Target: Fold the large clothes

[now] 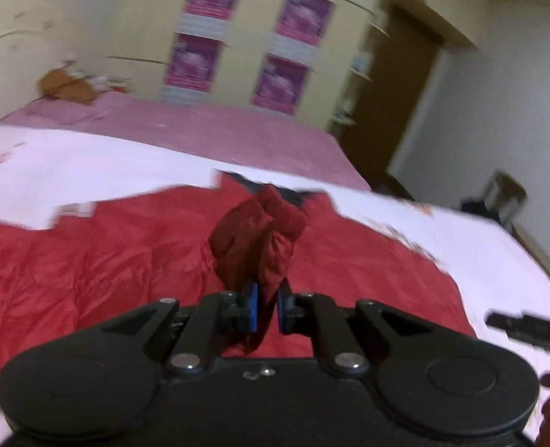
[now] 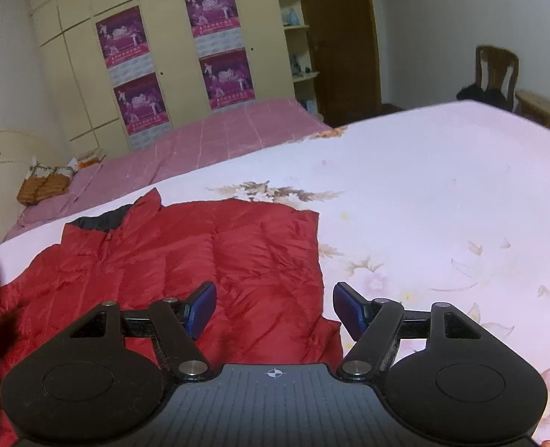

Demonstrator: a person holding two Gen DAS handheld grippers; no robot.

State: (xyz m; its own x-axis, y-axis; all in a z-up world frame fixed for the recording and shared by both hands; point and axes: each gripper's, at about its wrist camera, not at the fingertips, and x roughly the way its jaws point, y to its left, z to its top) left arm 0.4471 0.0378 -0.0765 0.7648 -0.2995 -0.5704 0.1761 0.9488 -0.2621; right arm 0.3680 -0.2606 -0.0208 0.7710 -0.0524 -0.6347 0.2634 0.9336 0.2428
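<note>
In the left wrist view, your left claw (image 1: 267,307) is closed tight on a bunched sleeve cuff (image 1: 264,231) of the red puffer jacket (image 1: 88,260), lifted above the quilted body; the shiny, stitched panels lie flat on the bed (image 1: 88,160). You seem mid-fold, so carry the sleeve across the chest next.

In the right wrist view, your right claw (image 2: 273,309) gapes wide, holding nothing, above the jacket's edge at 12 o'clock. The floral sheet (image 2: 424,205) looks smooth.
</note>
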